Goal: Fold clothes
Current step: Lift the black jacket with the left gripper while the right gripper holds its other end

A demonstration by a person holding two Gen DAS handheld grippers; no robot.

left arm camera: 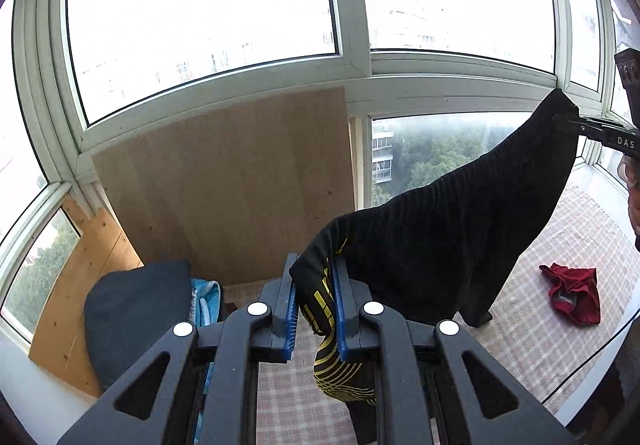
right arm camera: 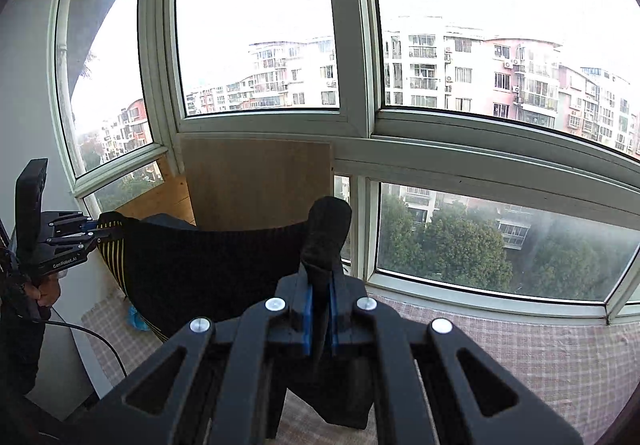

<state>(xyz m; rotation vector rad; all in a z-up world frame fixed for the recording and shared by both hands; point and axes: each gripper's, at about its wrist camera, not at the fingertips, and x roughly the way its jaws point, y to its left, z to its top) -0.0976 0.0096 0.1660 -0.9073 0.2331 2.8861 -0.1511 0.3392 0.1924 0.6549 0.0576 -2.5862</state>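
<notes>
Left gripper (left arm camera: 314, 297) jaws clenching on yellow-striped band of black garment (left arm camera: 440, 237); right gripper (right arm camera: 320, 309) jaws pinching opposite corner. Garment hanging stretched between them, lower edge brushing checked cloth (left arm camera: 540, 325). Advice: keeping top edge taut, level while lowering. Red garment (left arm camera: 572, 295) lying farther off. Garment's lower half, type hard to make out.

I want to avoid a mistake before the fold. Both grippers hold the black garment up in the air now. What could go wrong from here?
1. The left gripper pinches only the yellow-striped edge of the black garment; it might slip out.
2. The right gripper grips a bunched corner, so the fold may start uneven.
3. The hanging hem could drag over the checked cloth towards the red garment.
</notes>
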